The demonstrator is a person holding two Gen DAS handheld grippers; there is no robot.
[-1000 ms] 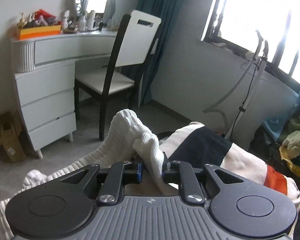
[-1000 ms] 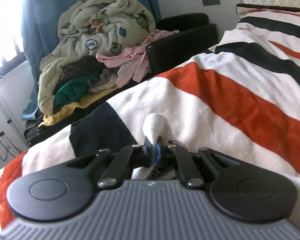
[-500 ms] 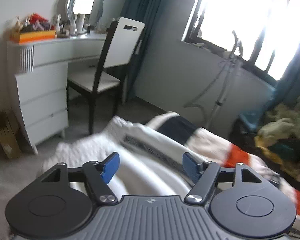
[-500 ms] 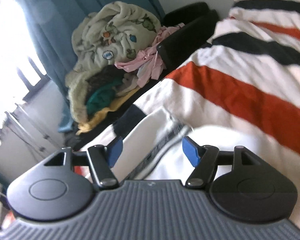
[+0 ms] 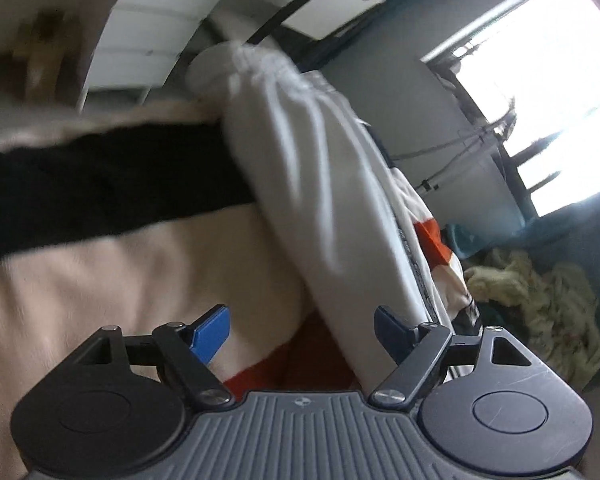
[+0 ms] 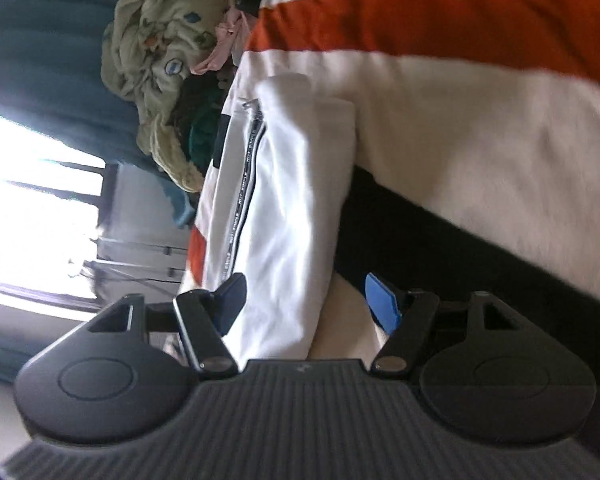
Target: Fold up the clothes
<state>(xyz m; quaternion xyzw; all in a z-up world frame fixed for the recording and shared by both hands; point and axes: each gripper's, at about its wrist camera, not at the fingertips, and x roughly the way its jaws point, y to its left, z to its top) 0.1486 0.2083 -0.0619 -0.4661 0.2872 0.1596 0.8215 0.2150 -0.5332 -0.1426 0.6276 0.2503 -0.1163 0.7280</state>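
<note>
A white garment (image 5: 324, 184) with a dark printed side stripe lies folded lengthwise on the striped blanket (image 5: 100, 264). It also shows in the right wrist view (image 6: 292, 216). My left gripper (image 5: 302, 334) is open and empty, close above one end of the garment. My right gripper (image 6: 308, 300) is open and empty, close above its other end. Both views are rolled sideways and blurred.
The blanket (image 6: 480, 112) has cream, black and orange stripes. A heap of clothes (image 6: 160, 60) sits beyond the bed by a teal curtain. A white dresser (image 5: 152, 40) and chair (image 5: 332, 0) stand near the bright window (image 5: 540, 100).
Both grippers were shut on the white garment a second ago. They opened, let it drop onto the blanket, and have since rolled sideways over it.
</note>
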